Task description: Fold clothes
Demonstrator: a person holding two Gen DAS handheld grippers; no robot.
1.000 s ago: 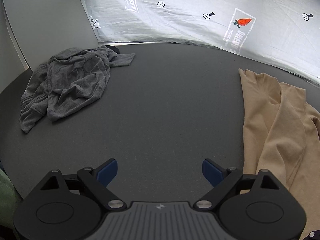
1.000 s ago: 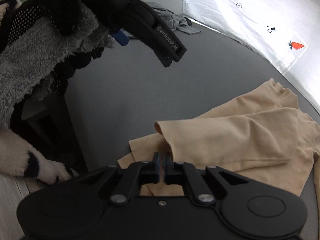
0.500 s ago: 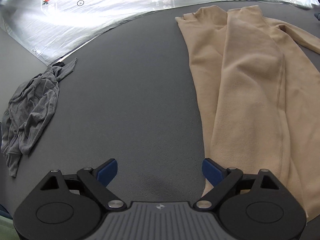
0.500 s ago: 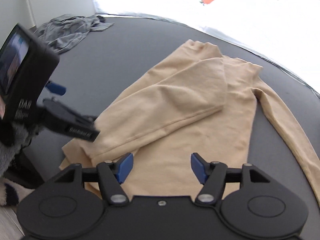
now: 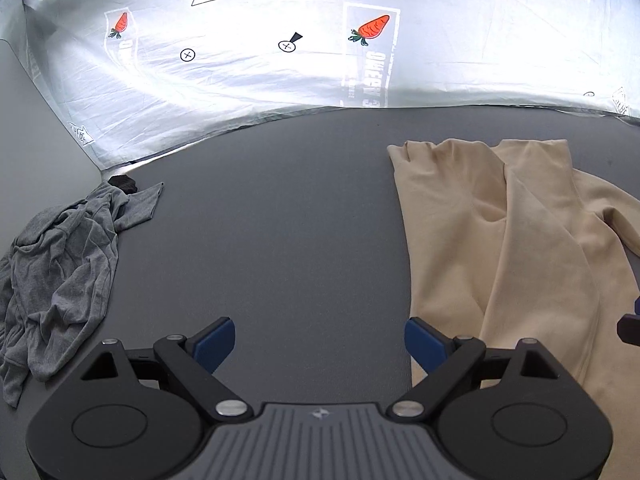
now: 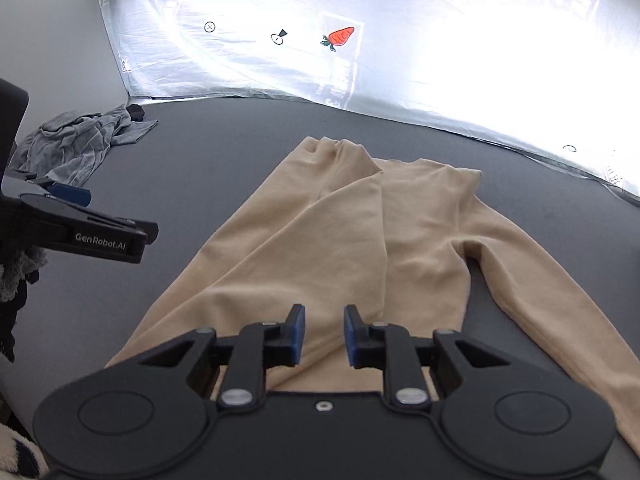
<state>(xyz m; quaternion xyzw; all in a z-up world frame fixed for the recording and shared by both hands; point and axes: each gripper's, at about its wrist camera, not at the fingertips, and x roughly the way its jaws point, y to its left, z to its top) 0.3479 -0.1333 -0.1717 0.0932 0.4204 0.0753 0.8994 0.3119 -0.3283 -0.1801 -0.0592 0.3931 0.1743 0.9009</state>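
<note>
Beige long-sleeved top [image 6: 360, 236] lies spread on the dark grey counter [image 5: 288, 240], partly folded: its left side is turned over onto the body, with the fold edge running lengthwise down the middle, while its right sleeve [image 6: 560, 292] stretches out flat toward the near right edge of the right wrist view. Left tongs [image 5: 320, 340] hover above bare counter with the jaws wide apart and nothing between them; the right blue pad [image 5: 424, 342] sits just at the left edge of the beige top, and whether it touches the cloth cannot be told. Right tongs [image 6: 324, 336] hang over the near part of the beige top, jaws closing with only a narrow gap left; the blue pads [image 6: 298, 334] grip nothing, and the cloth shows behind and below them. In the right wrist view the left tongs [image 6: 100, 232] appear at the left edge, well clear of the beige top. Crumpled grey garment [image 5: 68, 272] rests in a heap at the far left of the counter, well apart from the beige top. Silver backdrop sheet [image 5: 280, 60], printed with carrots, arrows and crossed circles, rises behind the counter's far edge.
</note>
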